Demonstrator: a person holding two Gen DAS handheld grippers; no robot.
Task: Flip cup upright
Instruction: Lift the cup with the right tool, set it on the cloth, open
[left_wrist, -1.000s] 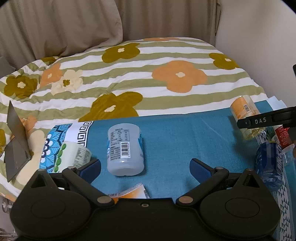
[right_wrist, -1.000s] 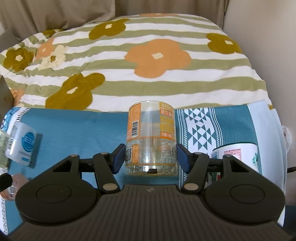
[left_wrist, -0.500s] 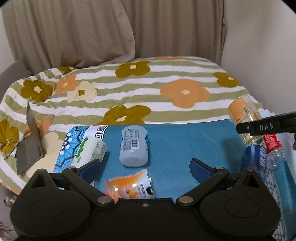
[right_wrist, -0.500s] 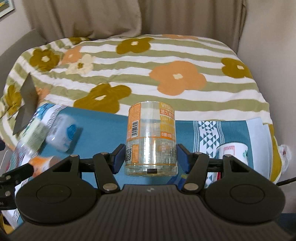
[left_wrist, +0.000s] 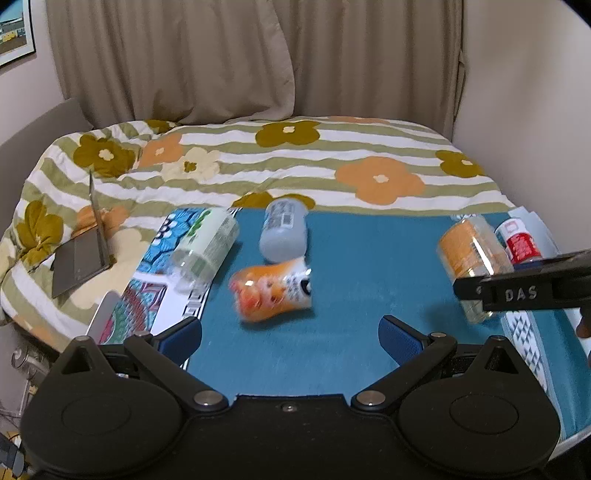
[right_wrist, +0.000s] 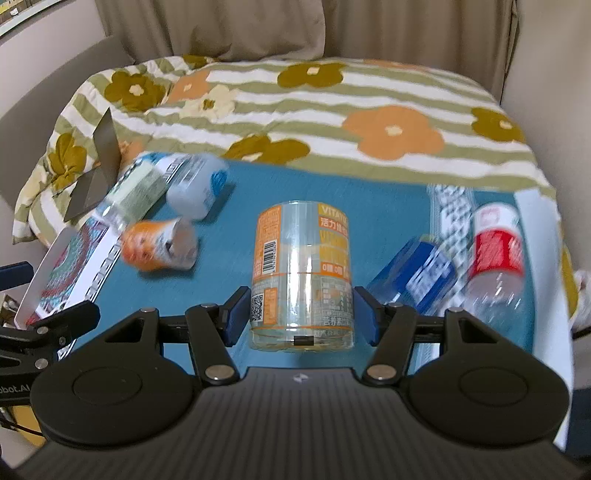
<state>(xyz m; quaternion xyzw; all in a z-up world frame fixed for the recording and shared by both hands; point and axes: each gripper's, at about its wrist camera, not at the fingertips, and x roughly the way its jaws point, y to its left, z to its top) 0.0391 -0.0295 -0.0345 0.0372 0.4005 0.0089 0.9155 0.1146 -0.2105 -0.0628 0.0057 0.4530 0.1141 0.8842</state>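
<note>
change: both cameras show more of the room than a second ago; i read it as both grippers having lifted and drawn back from the bed.
cup: clear cup (right_wrist: 301, 275) with orange label, clamped between the pads of the right gripper (right_wrist: 300, 314), centre of the right wrist frame; in the left wrist frame it hangs tilted at the right edge (left_wrist: 471, 258), clear of the blue cloth (left_wrist: 351, 258).
meaning: i judge the cup lifted and part-turned, not yet set down upright.
left gripper: (left_wrist: 290, 334) spread wide, holding nothing.
writing: "vita" on the cup label, plus a barcode and qr code; "das" on the right gripper arm; other print too blurred.
others: orange bottle (left_wrist: 273, 291), grey bottle (left_wrist: 282, 230), green-label bottle (left_wrist: 205, 245), lying upper left.
</note>
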